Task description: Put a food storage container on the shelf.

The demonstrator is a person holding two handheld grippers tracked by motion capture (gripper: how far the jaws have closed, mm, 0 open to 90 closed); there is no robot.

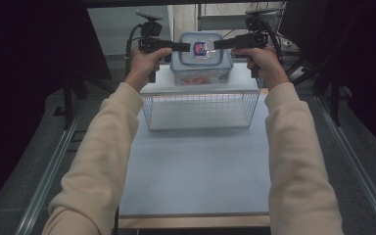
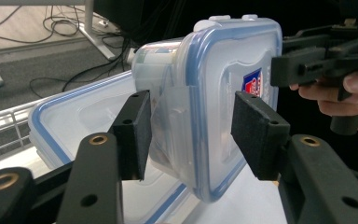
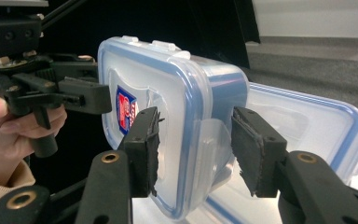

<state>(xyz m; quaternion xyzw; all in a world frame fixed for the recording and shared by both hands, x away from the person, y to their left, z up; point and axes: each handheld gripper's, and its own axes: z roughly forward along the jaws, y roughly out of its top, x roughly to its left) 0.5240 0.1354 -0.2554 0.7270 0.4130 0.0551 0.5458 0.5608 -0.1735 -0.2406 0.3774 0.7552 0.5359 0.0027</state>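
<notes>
A small clear box with a blue-sealed lid and a red and blue sticker [image 1: 200,48] hangs in the air between my two grippers. My left gripper [image 1: 186,47] is shut on its left side and my right gripper [image 1: 217,44] on its right side. In the left gripper view the pads [image 2: 135,135] clamp the box [image 2: 223,65] across a side latch. The right gripper view shows the same hold [image 3: 196,149] on the box [image 3: 168,79], with the left gripper [image 3: 100,98] at its far side. Just under it sits a larger lidded box [image 1: 200,73].
A wire basket [image 1: 200,110] stands on the white tabletop [image 1: 196,171] in front of the larger box [image 2: 74,116]. Dark stands, table legs and cables crowd the floor behind and to both sides. Metal rails run along the table's left and right.
</notes>
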